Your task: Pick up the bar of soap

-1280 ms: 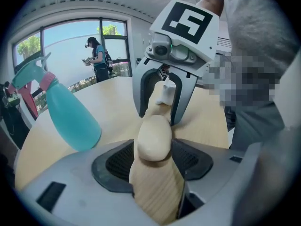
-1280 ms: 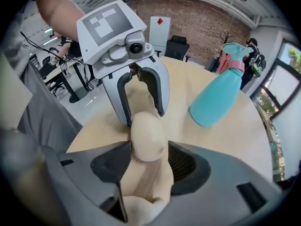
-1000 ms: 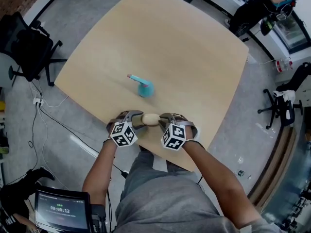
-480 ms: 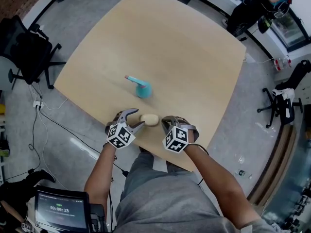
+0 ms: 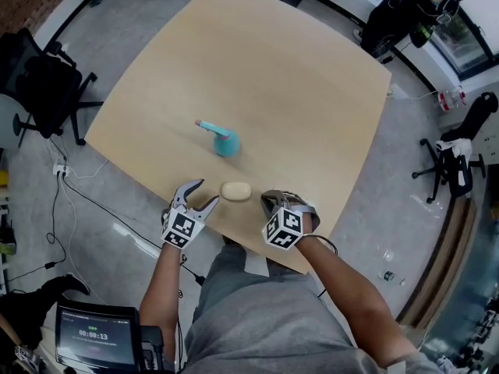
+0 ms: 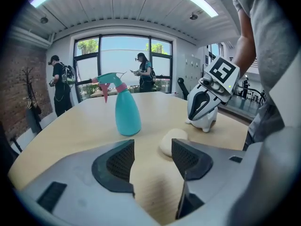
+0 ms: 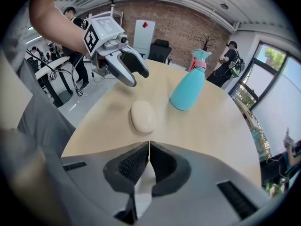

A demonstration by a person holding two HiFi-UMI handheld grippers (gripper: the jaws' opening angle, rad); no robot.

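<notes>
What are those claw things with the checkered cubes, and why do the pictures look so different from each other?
They are grabbing tools. A person holds one in each hand, and each tool has two jaws that pinch like tongs. The cubes with squares are part of the tools.

One picture comes from a camera on the person's head, looking down at the wooden table. The other two come from little cameras that ride on the tools and look along their jaws, so everything there looks round and stretched.

On the table a pale bar of soap lies flat, and a teal spray bottle stands upright behind it.

Nothing is held right now. The left gripper has its jaws apart. The right gripper has its jaws shut with nothing in them. The soap just rests on the table close to both.
</notes>
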